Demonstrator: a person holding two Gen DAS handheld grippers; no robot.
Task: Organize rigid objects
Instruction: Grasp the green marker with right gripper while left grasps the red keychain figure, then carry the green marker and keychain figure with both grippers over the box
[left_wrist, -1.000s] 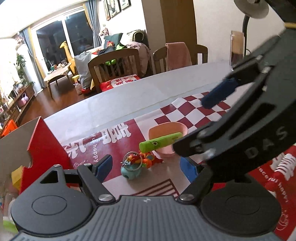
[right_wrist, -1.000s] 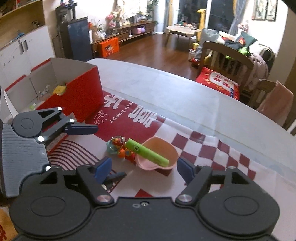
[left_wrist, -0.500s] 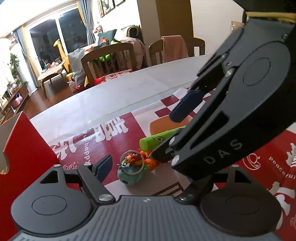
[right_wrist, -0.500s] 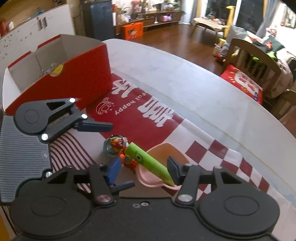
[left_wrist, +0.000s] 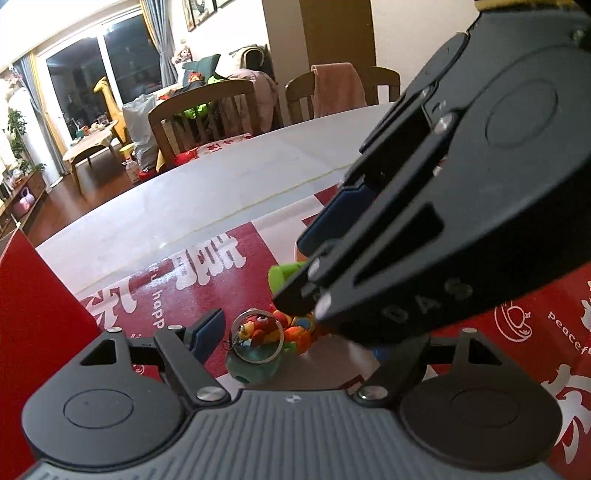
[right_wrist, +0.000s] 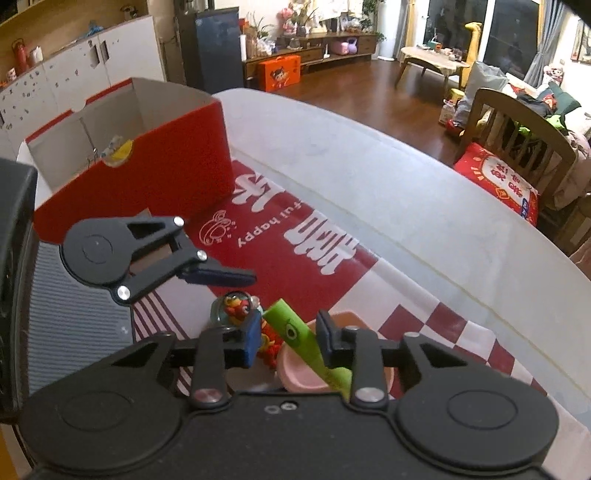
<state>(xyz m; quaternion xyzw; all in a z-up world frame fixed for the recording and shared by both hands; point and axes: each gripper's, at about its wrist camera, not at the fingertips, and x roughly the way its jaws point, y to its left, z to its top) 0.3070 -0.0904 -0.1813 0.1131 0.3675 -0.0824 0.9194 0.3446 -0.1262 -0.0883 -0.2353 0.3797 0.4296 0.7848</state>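
A green tube (right_wrist: 295, 336) lies slanted across a pink bowl (right_wrist: 299, 376) on the red and white mat. My right gripper (right_wrist: 290, 334) straddles the tube and its jaws are closing. A sliver of gap still shows beside the tube. A colourful keychain toy (left_wrist: 255, 350) with a teal ball and metal ring rests just left of the bowl. My left gripper (left_wrist: 295, 336) hovers open over this toy, holding nothing. Its right finger is hidden behind the right gripper, which fills the right of the left wrist view.
An open red cardboard box (right_wrist: 166, 177) with small items inside stands at the table's left. The grey tabletop (right_wrist: 369, 206) stretches beyond the mat. Wooden chairs (left_wrist: 207, 110) stand along the far edge.
The right gripper's jaws have narrowed from wide apart to close around the green tube, and it has come in nearer over the bowl. The left gripper has crept closer to the keychain toy.
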